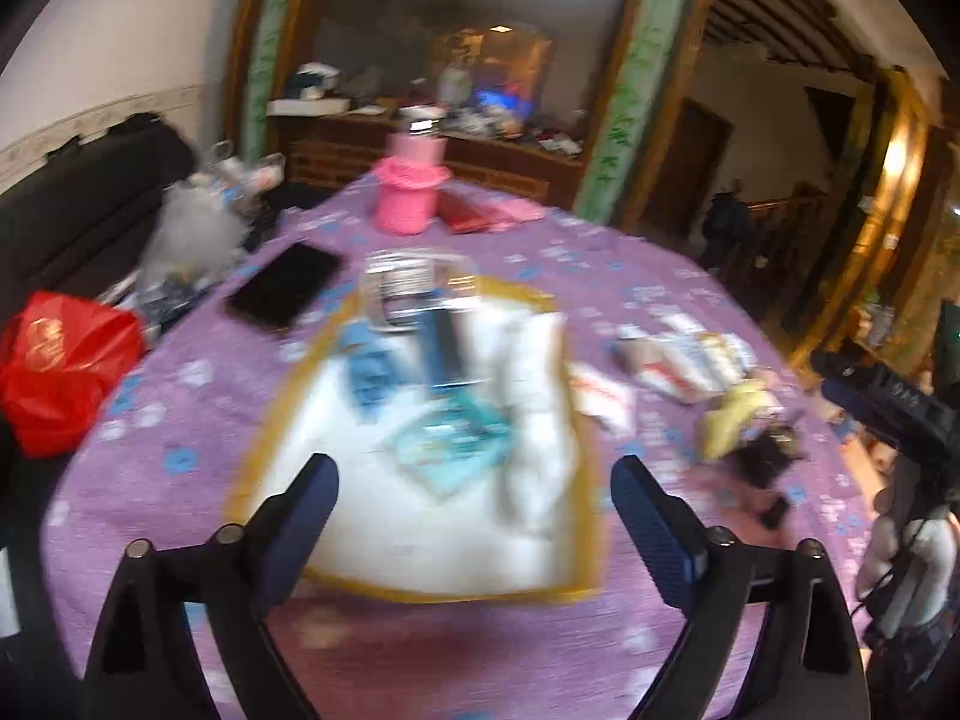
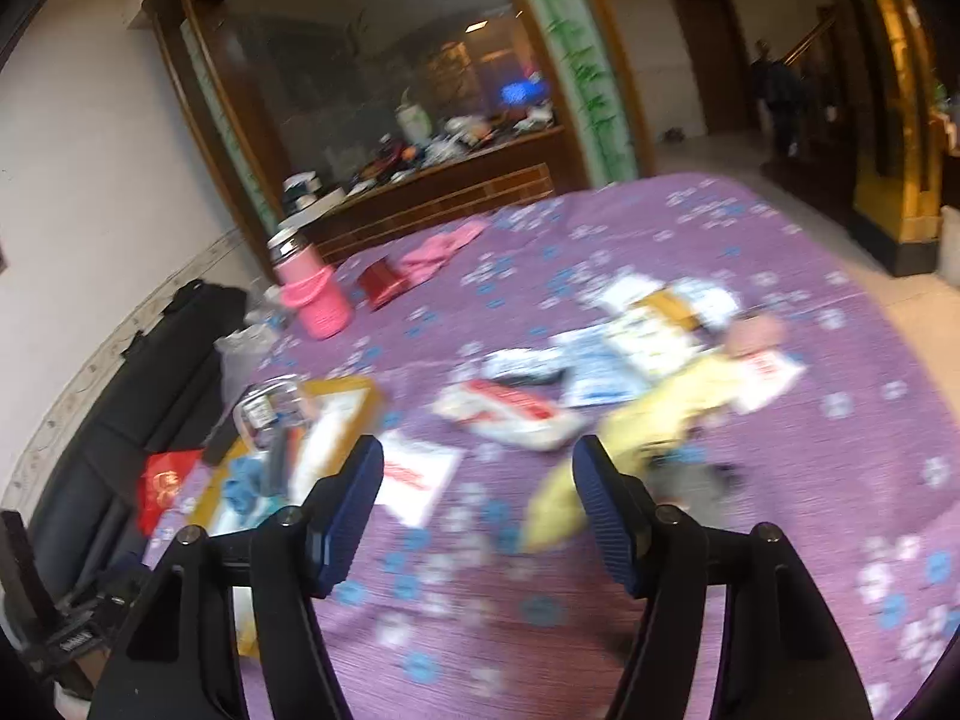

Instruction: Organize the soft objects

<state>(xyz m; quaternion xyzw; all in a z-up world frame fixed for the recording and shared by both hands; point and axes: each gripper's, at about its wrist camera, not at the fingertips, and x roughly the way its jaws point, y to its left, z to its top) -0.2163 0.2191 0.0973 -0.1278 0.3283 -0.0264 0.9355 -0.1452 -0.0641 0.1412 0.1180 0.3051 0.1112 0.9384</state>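
Observation:
A white tray with a yellow rim (image 1: 408, 540) lies on the purple flowered tablecloth (image 1: 180, 396). In it are a blue cloth (image 1: 369, 369), a teal packet (image 1: 450, 444), a folded white cloth (image 1: 540, 420) and a clear box (image 1: 414, 288). My left gripper (image 1: 474, 463) hangs open over the tray's near edge, with nothing between its fingers. To the right lie a yellow soft cloth (image 1: 735, 414) (image 2: 660, 408) and white and red packets (image 2: 510, 414). My right gripper (image 2: 478, 444) is open above the tablecloth, just in front of that yellow cloth and holding nothing. The picture is blurred.
A pink flask (image 1: 411, 192) and a red box (image 2: 381, 282) stand at the table's far side. A black phone (image 1: 282, 291) lies left of the tray. A red bag (image 1: 54, 360) and a clear bag (image 1: 192, 228) sit on a dark sofa (image 1: 90, 198) beside the table.

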